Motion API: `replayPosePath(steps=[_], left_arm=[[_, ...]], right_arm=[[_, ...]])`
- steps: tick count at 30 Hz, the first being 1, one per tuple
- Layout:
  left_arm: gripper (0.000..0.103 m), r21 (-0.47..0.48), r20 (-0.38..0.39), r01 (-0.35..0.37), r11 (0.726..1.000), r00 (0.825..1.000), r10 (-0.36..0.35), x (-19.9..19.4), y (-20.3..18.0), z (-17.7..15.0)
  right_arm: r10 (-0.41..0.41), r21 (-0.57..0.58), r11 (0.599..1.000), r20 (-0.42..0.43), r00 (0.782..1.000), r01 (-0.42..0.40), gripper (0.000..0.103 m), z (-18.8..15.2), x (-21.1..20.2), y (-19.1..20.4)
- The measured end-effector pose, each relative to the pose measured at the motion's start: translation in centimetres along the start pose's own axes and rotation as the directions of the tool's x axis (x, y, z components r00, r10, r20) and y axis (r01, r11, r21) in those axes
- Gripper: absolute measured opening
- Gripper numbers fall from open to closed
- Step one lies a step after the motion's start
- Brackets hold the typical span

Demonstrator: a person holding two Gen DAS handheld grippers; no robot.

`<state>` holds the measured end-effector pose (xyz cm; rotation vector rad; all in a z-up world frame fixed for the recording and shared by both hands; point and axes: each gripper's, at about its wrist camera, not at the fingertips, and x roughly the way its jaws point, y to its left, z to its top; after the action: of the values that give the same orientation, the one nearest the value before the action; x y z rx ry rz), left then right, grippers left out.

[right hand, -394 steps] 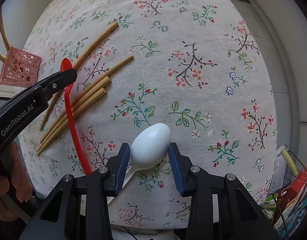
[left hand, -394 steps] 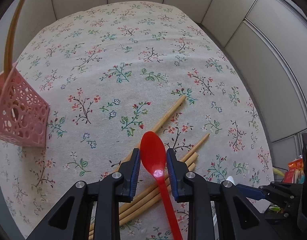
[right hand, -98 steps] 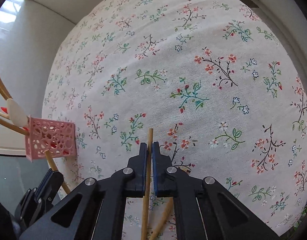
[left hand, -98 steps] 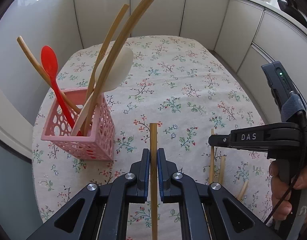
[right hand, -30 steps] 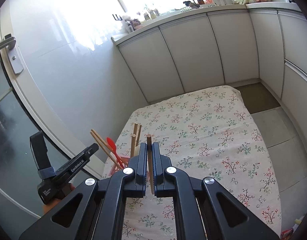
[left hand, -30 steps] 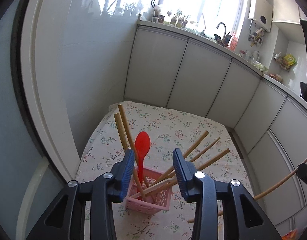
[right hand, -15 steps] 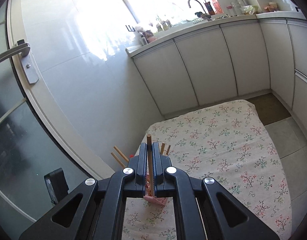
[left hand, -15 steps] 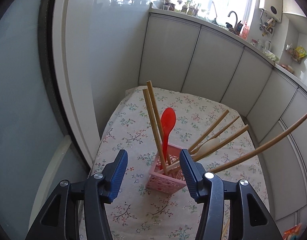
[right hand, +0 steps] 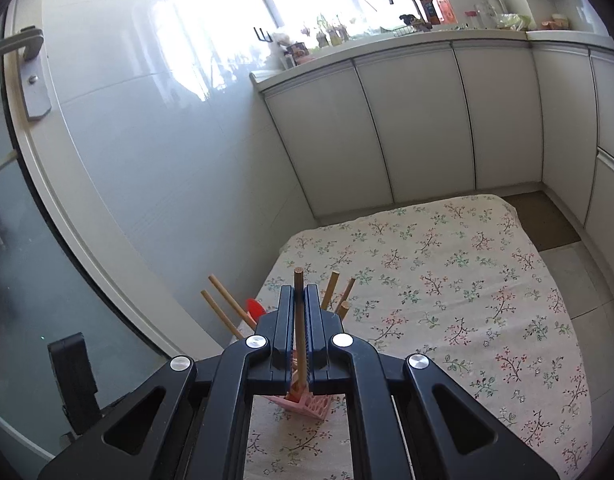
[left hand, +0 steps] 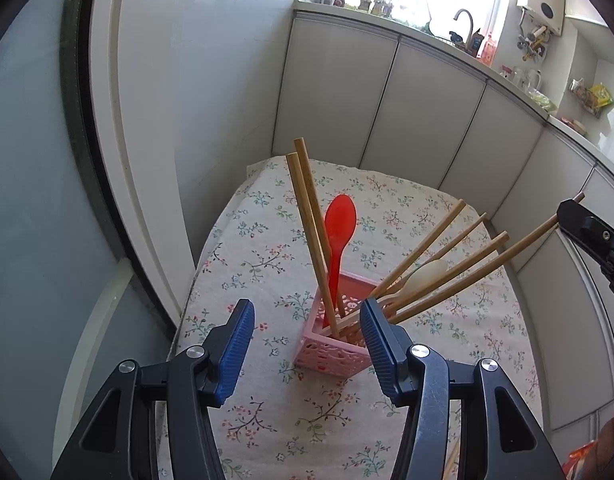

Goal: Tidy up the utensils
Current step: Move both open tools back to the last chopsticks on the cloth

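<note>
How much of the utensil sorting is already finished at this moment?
Mostly done: the red spoon, white spoon and several chopsticks already stand in the pink basket. The right gripper holds one chopstick above it, not yet released. The left gripper is open and empty.

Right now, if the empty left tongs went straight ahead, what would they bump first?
Probably the pink utensil basket, or the chopsticks leaning out of it: it sits right between the open left tongs, though depth is hard to judge.

The counter [left hand: 267, 248], draped in a floral cloth [right hand: 447, 280], carries the pink lattice basket [left hand: 331, 354] standing upright near its window-side edge, utensils poking out.
</note>
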<state>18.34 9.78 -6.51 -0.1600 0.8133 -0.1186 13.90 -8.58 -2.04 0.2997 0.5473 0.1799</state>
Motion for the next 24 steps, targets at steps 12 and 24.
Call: replayPosePath(steps=[12, 24], left_arm=[[0.067, 0.025, -0.016, -0.006, 1.000, 1.000, 0.006, 0.2, -0.5, -0.3], [0.081, 0.154, -0.058, 0.026, 0.988, 0.998, -0.017, 0.0, -4.1, -2.1]], right_arm=[[0.074, 0.040, 0.997, -0.114, 0.991, -0.070, 0.015, -1.1, 2.2, -0.9], [-0.035, 0.032, 0.999, -0.171, 0.985, 0.041, 0.058, -1.9, -2.3, -6.1]])
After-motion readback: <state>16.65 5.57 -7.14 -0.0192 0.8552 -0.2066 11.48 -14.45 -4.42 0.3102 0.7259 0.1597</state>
